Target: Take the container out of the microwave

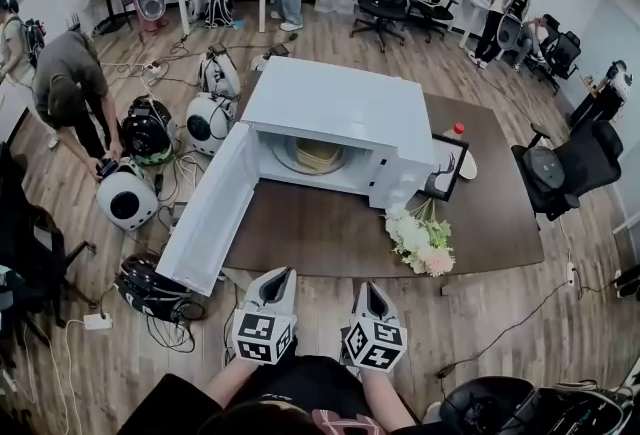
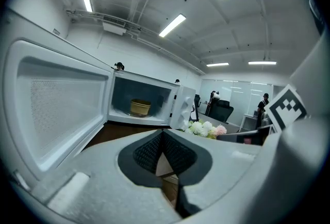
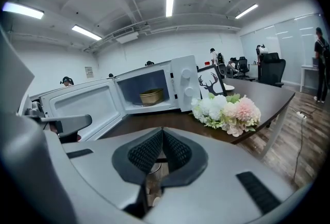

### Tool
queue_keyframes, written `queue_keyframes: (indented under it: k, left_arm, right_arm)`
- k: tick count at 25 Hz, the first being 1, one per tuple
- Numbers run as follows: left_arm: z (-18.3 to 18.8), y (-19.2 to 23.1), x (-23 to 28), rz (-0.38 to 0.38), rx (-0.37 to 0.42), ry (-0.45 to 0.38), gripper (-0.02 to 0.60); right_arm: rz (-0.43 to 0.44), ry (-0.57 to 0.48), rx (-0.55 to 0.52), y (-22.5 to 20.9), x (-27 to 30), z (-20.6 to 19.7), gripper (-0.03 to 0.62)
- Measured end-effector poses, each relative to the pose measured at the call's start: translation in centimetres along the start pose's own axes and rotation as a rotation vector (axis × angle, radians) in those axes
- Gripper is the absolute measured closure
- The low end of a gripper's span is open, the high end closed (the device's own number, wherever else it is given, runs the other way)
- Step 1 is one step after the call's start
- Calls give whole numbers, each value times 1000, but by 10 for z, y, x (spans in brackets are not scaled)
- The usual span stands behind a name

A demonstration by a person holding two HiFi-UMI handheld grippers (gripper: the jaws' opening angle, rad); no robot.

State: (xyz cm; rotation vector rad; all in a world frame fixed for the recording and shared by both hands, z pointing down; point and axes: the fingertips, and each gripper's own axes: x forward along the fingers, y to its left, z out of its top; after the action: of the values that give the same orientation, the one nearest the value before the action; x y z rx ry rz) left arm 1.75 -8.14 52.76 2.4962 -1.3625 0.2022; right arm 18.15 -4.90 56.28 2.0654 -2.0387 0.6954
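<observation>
1. Table [image 1: 330,245]: dark brown, with bare top along its near edge. Both tools are off that edge and well apart from the load.
2. Microwave [image 1: 340,108]: white, at the table's far left. The low cavity roof could catch a tool that comes in high.
3. Door [image 1: 208,215]: swung fully open, overhanging the table's left edge. The left tool could knock it on the way in, which may jolt the oven.
4. Left gripper [image 1: 282,275] and right gripper [image 1: 366,289]: both have their jaws pressed together with nothing between them. They must be spread before contact, or they would likely push the load deeper instead of gripping it.
5. Flowers [image 1: 420,237]: lying by the near edge, right of centre, just beside the oven's control panel. A sweep of the right tool could drag them off.
6. Picture frame [image 1: 443,173]: propped at the oven's right side, and probably easy to topple.
7. Container [image 1: 318,155]: tan, round and open-topped, sitting inside the cavity. A one-sided pinch on the rim may tilt it. Whether it holds anything can't be made out.
</observation>
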Motion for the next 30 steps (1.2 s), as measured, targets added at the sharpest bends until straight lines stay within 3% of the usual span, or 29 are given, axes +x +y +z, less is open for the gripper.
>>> queue_keyframes:
  k: [12, 20, 30]
  left_arm:
    - [31, 44, 74, -74, 18, 13, 572]
    - [36, 55, 100, -140, 29, 33, 572]
    - [45, 80, 114, -88, -9, 18, 572]
  right_arm:
    - [-8, 4, 4, 31, 92, 40, 586]
    - [-44, 18, 24, 45, 130, 43, 585]
    - [17, 21, 32, 64, 166, 66, 514]
